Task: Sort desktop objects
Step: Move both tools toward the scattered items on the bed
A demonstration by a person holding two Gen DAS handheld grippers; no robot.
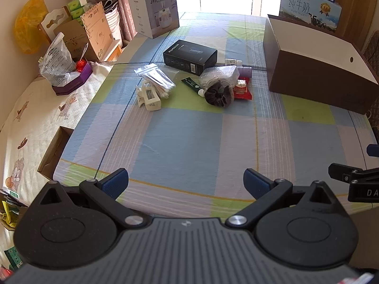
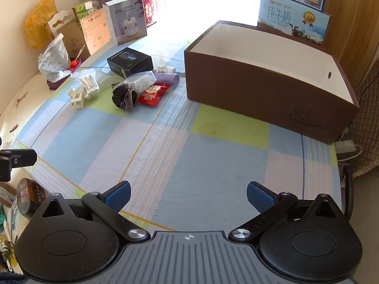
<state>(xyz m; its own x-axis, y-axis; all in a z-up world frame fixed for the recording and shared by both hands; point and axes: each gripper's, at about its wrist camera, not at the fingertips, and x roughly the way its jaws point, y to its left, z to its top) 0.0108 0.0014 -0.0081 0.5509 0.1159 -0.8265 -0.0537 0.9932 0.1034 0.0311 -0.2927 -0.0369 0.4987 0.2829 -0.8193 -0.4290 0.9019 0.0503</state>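
Checked cloth in blue, green and lilac squares (image 1: 184, 137) is spread over the table, with bright window light washing out the far edge. All the clutter is bunched toward the far middle: a black rectangular carton (image 1: 190, 56), a clear zip bag of cotton swabs (image 1: 157, 80), a cream plastic claw clip (image 1: 149, 97), a dark brown velvet scrunchie (image 1: 219, 94), a red snack packet (image 1: 242, 90), a green tube with a white cap (image 1: 191, 84) and a lilac tube (image 2: 169, 78). A big brown cardboard box with a white inside (image 2: 267, 87) is parked at the far right corner, and as far as can be seen nothing has been dropped in it yet.

Both the left gripper (image 1: 186, 181) and the right gripper (image 2: 188, 195) are held low over the near edge, jaws spread wide, nothing between them. So the sorting looks barely started, probably.

For a clean first pick, the loose outer pieces should be gone for first, the scrunchie or the clip, since the packet and tubes are tucked under other stuff. The swab bag is slippery and floppy, so it's best pinched near the sealed top. The box wall should be cleared fully before anything is released.
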